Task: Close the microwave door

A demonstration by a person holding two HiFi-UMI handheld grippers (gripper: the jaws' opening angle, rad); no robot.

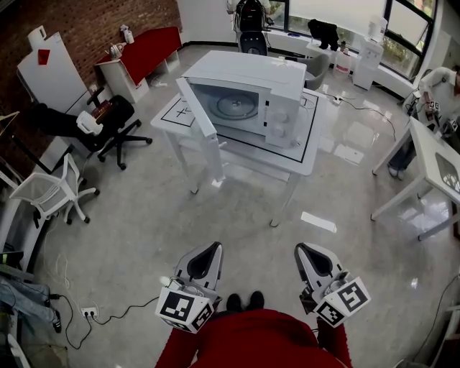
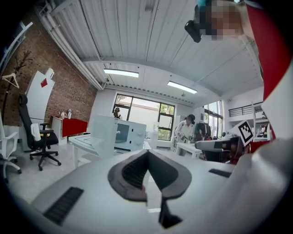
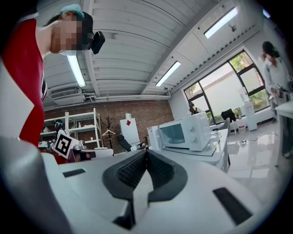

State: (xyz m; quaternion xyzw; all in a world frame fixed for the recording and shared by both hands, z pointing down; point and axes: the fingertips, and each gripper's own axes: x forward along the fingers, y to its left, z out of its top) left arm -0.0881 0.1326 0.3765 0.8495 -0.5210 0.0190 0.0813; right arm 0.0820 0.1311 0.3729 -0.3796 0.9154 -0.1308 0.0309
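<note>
Standing on one white table point(image 1: 310, 154) at the far side, the single microwave point(image 1: 251, 90) has its door point(image 1: 201, 118) swung open leftward, seemingly past the table's left edge. Two claws, the left gripper point(image 1: 213, 246) and the right gripper point(image 1: 300, 248), hang near, jaws pressed together and empty. Bare floor point(image 1: 237, 208) lies between them and the table.

Glossy floor point(image 1: 144, 230), brick wall point(image 1: 108, 18), black office chair point(image 1: 118, 126), possibly a coat stand point(image 3: 109, 132).

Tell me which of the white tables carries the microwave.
The middle table, with black lines on its top; the microwave on it has its door open. The table at the right edge has none.
</note>
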